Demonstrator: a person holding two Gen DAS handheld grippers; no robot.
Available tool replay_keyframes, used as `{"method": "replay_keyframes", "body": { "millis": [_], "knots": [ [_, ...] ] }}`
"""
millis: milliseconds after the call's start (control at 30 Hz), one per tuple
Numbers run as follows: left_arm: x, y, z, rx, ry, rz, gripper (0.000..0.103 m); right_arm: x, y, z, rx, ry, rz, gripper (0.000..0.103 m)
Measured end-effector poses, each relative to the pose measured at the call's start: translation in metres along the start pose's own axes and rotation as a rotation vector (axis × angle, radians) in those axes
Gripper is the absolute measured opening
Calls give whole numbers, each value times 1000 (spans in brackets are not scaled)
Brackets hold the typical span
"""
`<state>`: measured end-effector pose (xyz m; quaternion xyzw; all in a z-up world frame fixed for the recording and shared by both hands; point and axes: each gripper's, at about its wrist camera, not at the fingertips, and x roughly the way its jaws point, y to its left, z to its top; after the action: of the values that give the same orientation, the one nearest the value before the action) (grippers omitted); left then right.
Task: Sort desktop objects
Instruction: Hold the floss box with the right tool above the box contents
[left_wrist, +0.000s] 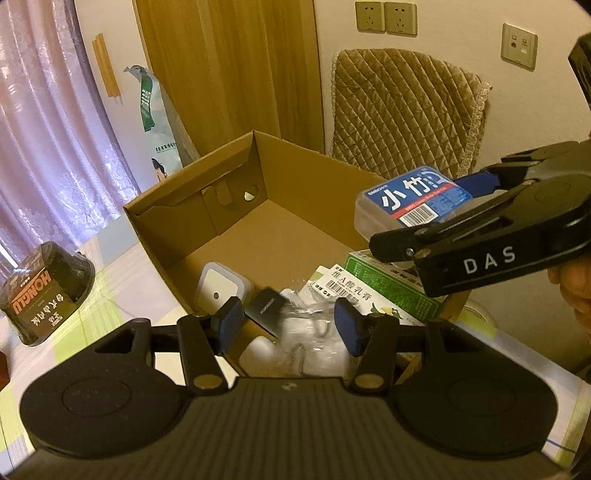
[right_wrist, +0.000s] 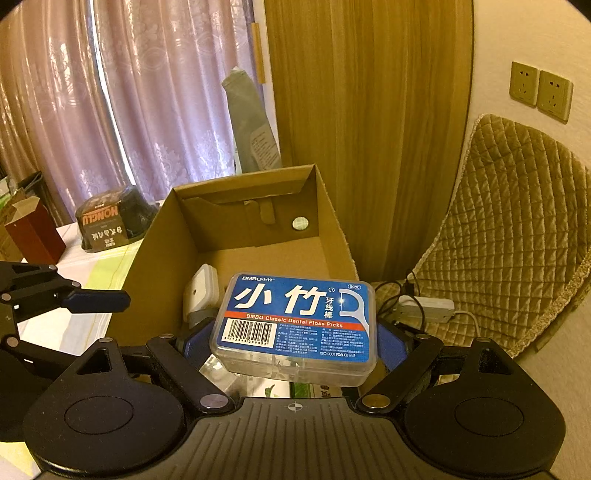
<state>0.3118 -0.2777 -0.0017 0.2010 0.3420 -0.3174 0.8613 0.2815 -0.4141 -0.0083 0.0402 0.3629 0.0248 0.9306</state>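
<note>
1. Cardboard box (left_wrist: 280, 229), open-topped, on the table; white night-light plug (left_wrist: 218, 286) and a green medicine carton (left_wrist: 388, 284) lie inside.
2. Right gripper (right_wrist: 291, 341) clamped on the dental floss picks box (right_wrist: 299, 321), held above the box's near right side.
3. Left gripper (left_wrist: 288, 325) spread apart, holding nothing, over the near edge.

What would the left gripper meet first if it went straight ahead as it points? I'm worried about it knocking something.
Probably the clear plastic bag lying in the cardboard box, straight ahead of the open, empty left gripper. The black gadget beside it sits close too; depth is hard to judge.
</note>
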Motion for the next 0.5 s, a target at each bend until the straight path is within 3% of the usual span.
{"method": "replay_keyframes", "body": {
  "millis": [500],
  "knots": [
    [-7, 7, -4, -6, 1, 6, 50, 2, 7, 1, -10, 1, 8, 87]
  ]
}}
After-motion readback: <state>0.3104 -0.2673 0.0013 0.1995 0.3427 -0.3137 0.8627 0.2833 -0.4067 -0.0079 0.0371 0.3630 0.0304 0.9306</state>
